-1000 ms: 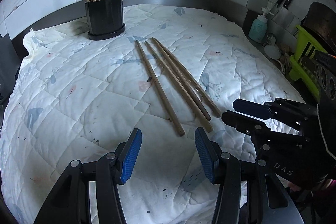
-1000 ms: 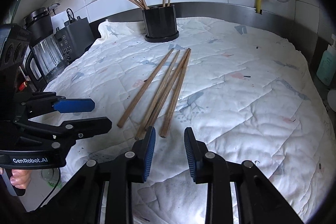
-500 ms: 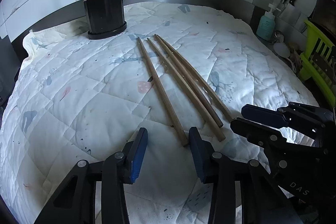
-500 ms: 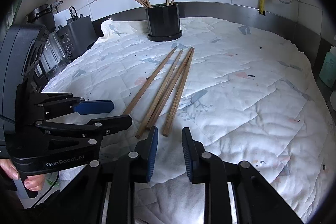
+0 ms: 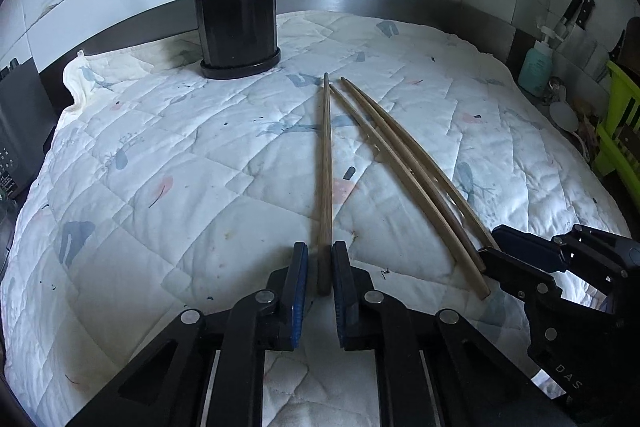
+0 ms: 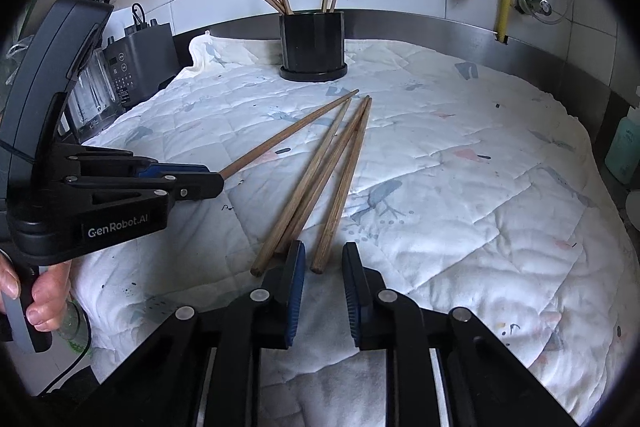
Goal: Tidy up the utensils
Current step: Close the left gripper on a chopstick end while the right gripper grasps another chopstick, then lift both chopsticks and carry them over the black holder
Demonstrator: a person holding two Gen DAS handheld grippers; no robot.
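Left tongs (image 5: 320,269) are nearly closed around the near end of one chopstick (image 5: 326,171), though pad contact is hard to confirm; its tip points toward the black holder (image 5: 237,27), where five more sticks stand with some tops cut off. Three loose chopsticks (image 6: 320,179) lie fanned on the quilted tabletop (image 6: 460,187). Right tongs (image 6: 323,269) are parted narrowly around the rightmost stick's near end, not touching it, and one pad hides a neighbouring stick's end.
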